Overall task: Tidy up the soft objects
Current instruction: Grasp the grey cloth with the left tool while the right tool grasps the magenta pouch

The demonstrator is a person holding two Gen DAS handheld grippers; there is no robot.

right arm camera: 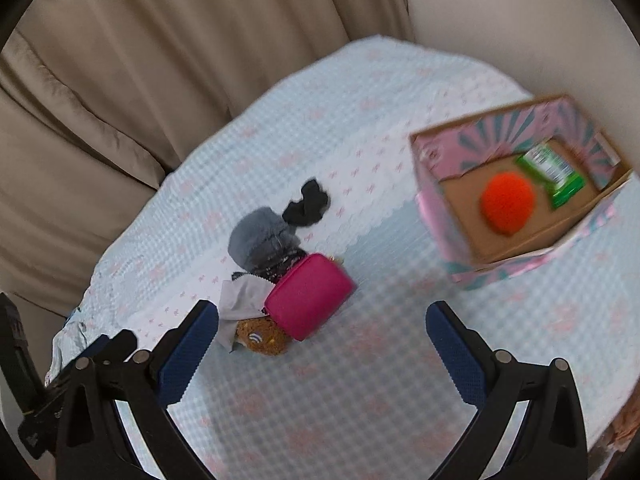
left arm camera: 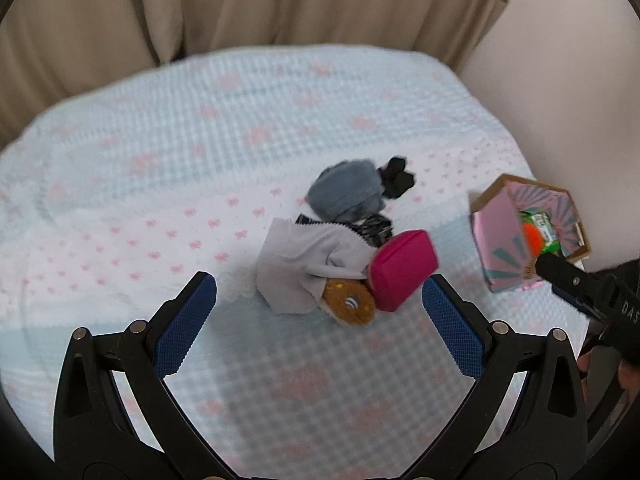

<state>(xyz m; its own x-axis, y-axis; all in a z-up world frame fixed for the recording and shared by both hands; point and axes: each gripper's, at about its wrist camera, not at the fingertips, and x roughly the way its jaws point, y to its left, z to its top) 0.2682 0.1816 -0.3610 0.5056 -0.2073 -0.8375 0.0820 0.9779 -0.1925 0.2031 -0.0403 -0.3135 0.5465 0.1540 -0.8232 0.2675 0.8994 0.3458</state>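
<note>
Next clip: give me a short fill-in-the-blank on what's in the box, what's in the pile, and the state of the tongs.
1. Inside the patterned box, an orange ball lies beside a ____ packet.
2. The pink pouch in the pile rests partly on a ____ plush.
3. The left tongs and right tongs are both ____ and hold nothing.
4. The grey cloth lies ____ the box.

Missing words: green; brown; open; outside

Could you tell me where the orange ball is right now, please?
The orange ball lies inside the pink box, right side of the right wrist view, beside a green packet.
</note>
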